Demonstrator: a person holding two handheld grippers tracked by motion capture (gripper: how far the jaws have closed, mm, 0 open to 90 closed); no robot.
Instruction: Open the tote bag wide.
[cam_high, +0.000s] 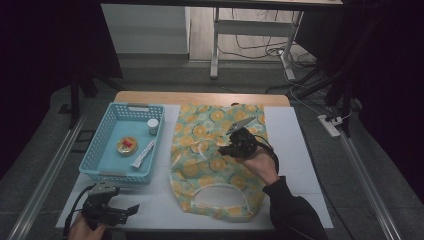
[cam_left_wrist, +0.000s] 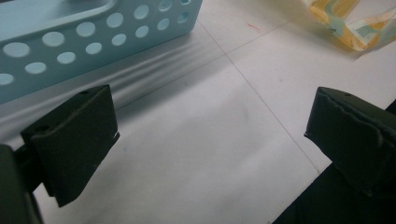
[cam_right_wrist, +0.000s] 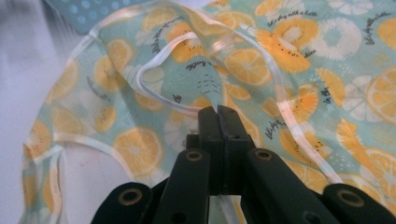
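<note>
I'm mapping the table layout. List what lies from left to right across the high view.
Left claw at the near left corner → blue basket holding a round tin, a tube and a small jar → fruit-print bag → right claw, shut on the bag.

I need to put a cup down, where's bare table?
Free: the white strip right of the bib, out to the table edge, and the near patch between the left gripper and the bib's neck loop. Crowded: the basket with its jar, tin and tube, and the middle where the right gripper pinches the bib.
</note>
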